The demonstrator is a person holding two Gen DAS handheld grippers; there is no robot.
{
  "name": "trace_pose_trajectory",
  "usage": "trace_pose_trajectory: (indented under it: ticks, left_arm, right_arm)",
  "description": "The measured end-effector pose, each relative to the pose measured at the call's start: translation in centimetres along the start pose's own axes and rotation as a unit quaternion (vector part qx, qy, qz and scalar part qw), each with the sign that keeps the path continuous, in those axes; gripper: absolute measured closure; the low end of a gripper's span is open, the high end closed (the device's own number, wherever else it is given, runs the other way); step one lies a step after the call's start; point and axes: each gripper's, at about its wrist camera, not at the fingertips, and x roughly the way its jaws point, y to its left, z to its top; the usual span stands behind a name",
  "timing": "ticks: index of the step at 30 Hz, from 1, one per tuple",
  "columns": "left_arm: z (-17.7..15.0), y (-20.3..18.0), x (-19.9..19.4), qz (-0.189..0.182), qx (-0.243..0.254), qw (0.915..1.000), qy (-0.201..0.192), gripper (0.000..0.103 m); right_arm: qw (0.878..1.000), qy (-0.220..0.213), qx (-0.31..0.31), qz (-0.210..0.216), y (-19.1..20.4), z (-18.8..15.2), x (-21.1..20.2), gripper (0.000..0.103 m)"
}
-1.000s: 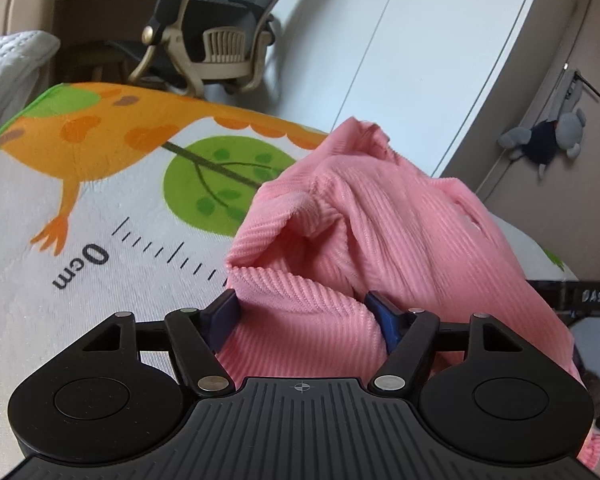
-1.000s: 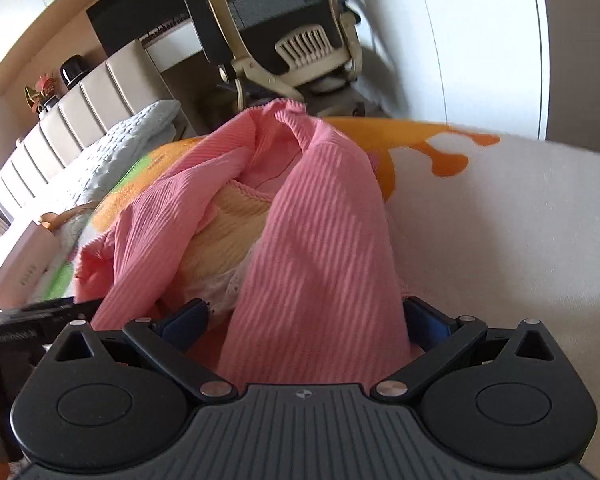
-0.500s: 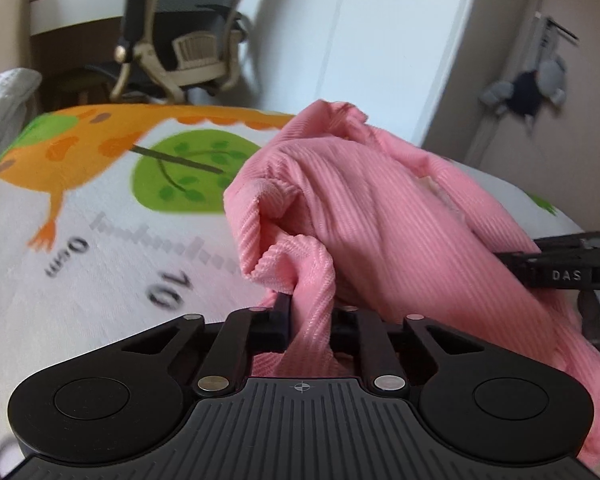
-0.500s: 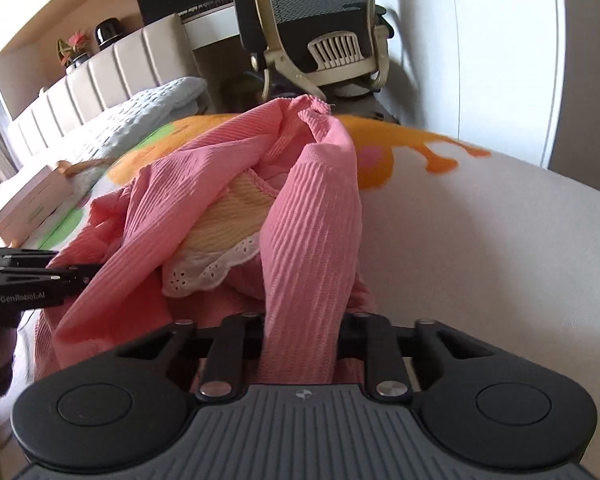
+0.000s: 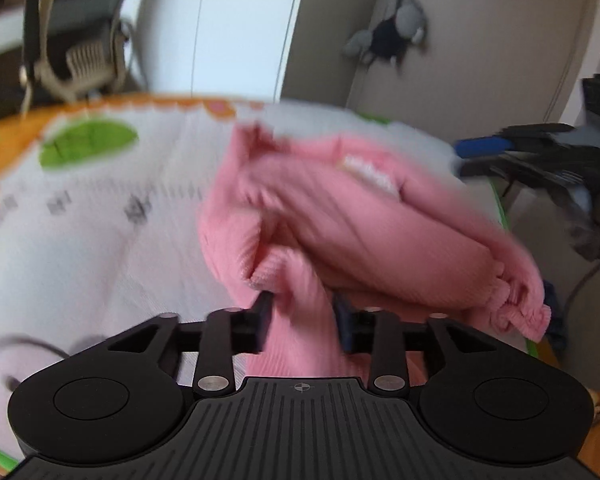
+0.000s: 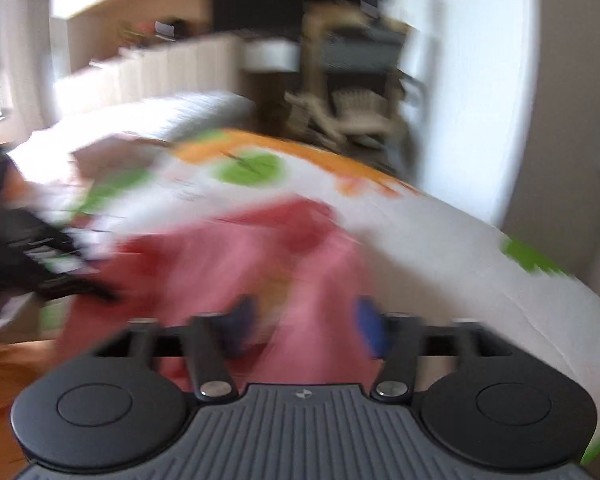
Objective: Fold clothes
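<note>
Left hand-held gripper (image 5: 302, 314): clamped on pink garment (image 5: 340, 216) | right hand-held gripper (image 6: 306, 330): fingers around pink cloth, grip too blurred to tell | garment: bunched at 12 o'clock over printed mat (image 5: 100, 208) | progress: no fold visible, all folding left

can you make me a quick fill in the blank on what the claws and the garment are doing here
1. The ribbed garment bunched between both claws is ____ in colour.
2. The left claw is ____ on a fold of it.
3. The tree print on the mat is ____.
4. Hanging on the far door is a soft ____.

Missing words: pink; shut; green; toy
</note>
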Motion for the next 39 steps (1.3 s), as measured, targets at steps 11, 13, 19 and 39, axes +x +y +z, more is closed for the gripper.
trace_pose_trajectory:
  ticks: [11,13,19,39]
  left_arm:
    - [0.6,-7.2,-2.4,0.041,0.213,0.9738,-0.068,0.009]
    - [0.9,-8.8,-1.1,0.064,0.247,0.9631,-0.085,0.009]
    - [4.3,-11.1,3.7,0.129,0.317,0.9238,-0.172,0.017]
    - [5.5,17.9,0.5,0.162,-0.178,0.9567,-0.163,0.095]
  right_arm:
    - [0.998,0.042,-0.044,0.021,3.3,-0.5,4.0,0.099]
    - [0.999,-0.018,-0.008,0.036,1.7,2.6,1.8,0.099]
    - [0.994,-0.069,-0.001,0.086,1.5,8.0,-0.1,0.099]
    - [0.977,0.105,-0.095,-0.157,-0.7,-0.9,6.7,0.096]
